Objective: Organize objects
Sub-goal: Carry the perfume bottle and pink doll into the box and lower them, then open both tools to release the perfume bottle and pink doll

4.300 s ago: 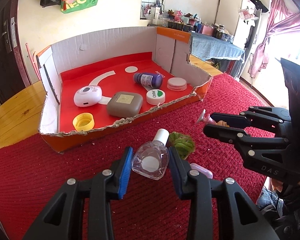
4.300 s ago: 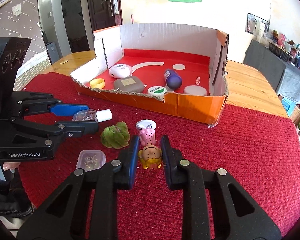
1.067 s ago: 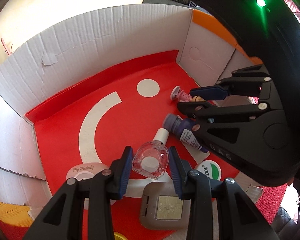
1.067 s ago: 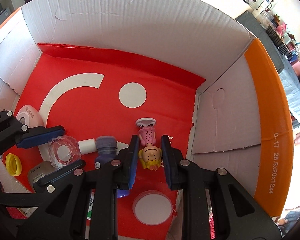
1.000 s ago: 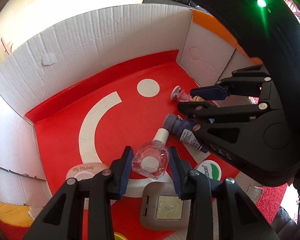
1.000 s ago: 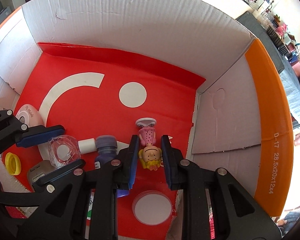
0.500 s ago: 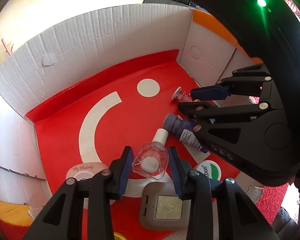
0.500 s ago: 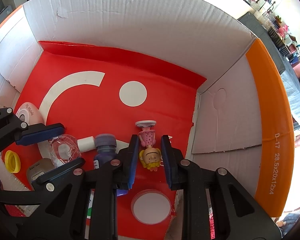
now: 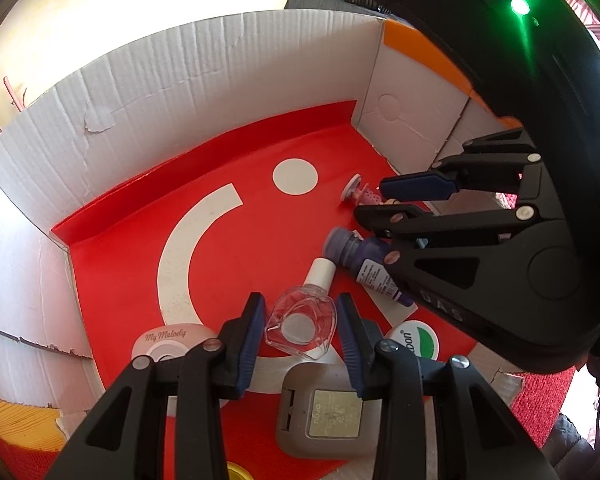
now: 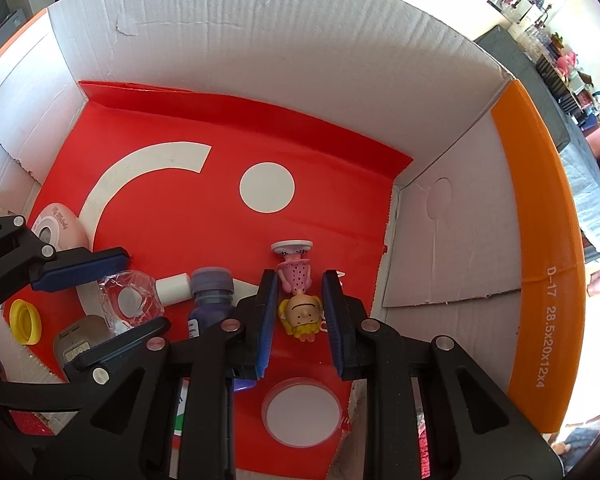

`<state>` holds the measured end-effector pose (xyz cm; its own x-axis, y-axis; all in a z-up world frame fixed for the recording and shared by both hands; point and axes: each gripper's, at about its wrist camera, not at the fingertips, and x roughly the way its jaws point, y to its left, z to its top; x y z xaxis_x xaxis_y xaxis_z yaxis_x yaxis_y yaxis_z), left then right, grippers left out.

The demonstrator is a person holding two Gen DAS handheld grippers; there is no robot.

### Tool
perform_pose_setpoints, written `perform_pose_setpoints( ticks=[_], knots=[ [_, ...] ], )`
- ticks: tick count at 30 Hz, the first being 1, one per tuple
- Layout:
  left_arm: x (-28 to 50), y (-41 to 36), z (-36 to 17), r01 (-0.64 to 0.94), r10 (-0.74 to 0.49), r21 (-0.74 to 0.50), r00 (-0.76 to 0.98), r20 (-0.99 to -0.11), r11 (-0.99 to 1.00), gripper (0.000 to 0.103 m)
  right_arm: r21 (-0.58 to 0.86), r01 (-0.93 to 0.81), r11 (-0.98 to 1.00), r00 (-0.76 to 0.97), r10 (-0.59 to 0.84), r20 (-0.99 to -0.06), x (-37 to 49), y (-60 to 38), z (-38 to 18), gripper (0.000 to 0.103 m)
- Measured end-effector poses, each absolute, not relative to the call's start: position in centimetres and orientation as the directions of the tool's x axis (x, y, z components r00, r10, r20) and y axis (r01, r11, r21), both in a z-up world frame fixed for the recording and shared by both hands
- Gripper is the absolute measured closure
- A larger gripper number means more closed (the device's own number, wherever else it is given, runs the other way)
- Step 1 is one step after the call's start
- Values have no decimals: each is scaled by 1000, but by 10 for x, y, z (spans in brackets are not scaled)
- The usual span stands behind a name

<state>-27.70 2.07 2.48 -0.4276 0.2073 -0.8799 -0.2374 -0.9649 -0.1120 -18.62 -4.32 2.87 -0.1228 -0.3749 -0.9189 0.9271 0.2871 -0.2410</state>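
Nearly closed on clear bottle (image 9: 300, 324) between the pads: left gripper (image 9: 300, 304). Pinched tight on doll (image 10: 300, 312): right gripper (image 10: 300, 280). Better released gently, low over box (image 10: 260, 60) floor, clear of purple bottle (image 10: 210, 292) alongside. Compared with a second ago: clear bottle tipped flatter.
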Motion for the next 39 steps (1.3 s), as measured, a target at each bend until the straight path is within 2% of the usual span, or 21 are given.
perform_pose_setpoints(
  ticks=[24,28,39],
  knots=[
    [-275,14,20,-235,207,-110,-444,-872,-966,62,-246,926,285,-122,-390,-913,-180,-42,33,81],
    [-274,11,20,-231,204,-107,-453,-868,-967,57,-243,927,285,-119,-393,-912,-178,-39,36,81],
    [-269,-4,19,-211,190,-99,-472,-861,-972,57,-226,935,274,-101,-406,-908,-188,-49,46,81]
  ],
)
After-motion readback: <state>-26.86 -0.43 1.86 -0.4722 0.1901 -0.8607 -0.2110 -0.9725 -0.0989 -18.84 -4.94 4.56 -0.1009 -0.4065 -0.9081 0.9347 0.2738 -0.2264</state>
